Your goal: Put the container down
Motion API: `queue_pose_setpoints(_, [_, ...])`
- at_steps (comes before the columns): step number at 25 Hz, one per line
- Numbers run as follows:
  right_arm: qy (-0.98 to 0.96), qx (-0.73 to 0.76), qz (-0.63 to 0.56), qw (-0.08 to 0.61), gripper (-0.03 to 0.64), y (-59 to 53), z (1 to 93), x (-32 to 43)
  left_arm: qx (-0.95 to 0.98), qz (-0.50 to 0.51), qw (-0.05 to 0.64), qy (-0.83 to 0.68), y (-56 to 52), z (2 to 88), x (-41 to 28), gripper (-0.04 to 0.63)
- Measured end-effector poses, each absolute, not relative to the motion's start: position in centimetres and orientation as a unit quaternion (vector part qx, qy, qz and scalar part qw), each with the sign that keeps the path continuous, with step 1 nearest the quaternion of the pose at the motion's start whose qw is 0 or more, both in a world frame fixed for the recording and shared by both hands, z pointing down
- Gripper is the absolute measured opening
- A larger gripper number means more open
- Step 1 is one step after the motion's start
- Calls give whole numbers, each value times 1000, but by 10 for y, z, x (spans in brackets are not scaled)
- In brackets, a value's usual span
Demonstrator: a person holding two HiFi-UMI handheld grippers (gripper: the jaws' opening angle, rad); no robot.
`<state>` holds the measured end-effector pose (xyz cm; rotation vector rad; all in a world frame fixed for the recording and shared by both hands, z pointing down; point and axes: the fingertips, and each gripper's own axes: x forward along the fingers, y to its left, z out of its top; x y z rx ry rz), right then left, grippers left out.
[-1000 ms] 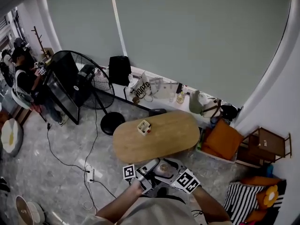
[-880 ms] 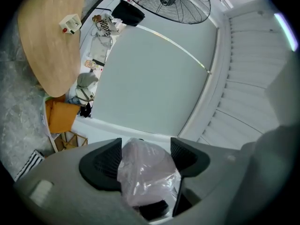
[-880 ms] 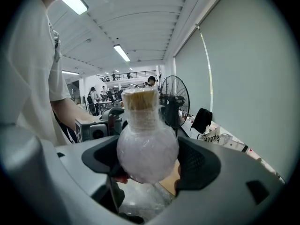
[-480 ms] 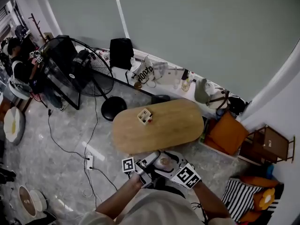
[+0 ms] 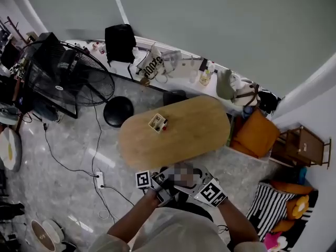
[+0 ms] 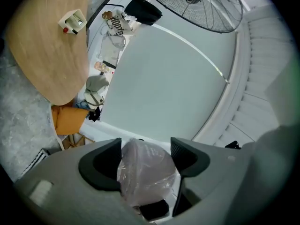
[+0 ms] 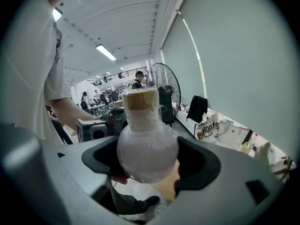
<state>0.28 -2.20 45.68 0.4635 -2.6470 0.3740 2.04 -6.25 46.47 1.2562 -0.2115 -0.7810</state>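
Just short of the oval desk (image 5: 194, 135), holds the corked, wrapped container (image 7: 146, 144), left tool (image 6: 146, 161) and right tool (image 7: 147, 162) each clenched on its round bulb.

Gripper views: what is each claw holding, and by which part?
Right claw grips a frosted round flask by its bulb, with the corked neck clear of the jaws. Left claw is closed on a translucent rounded body, apparently the same flask.

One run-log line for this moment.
container: corked round flask, off the table | right gripper: jaws shut on it | left gripper: jaws shut on it | step: not yet put down
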Motion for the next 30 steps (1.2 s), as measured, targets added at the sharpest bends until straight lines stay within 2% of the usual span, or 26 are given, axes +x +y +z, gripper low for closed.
queue_pose_setpoints(16, [-927, 187, 222, 239, 380, -153, 580, -40, 540, -258, 795, -99, -190, 587, -14, 318])
queue_pose_setpoints(30, [-926, 120, 236, 268, 380, -214, 699, -18, 512, -284, 796, -154, -252, 709, 4, 318])
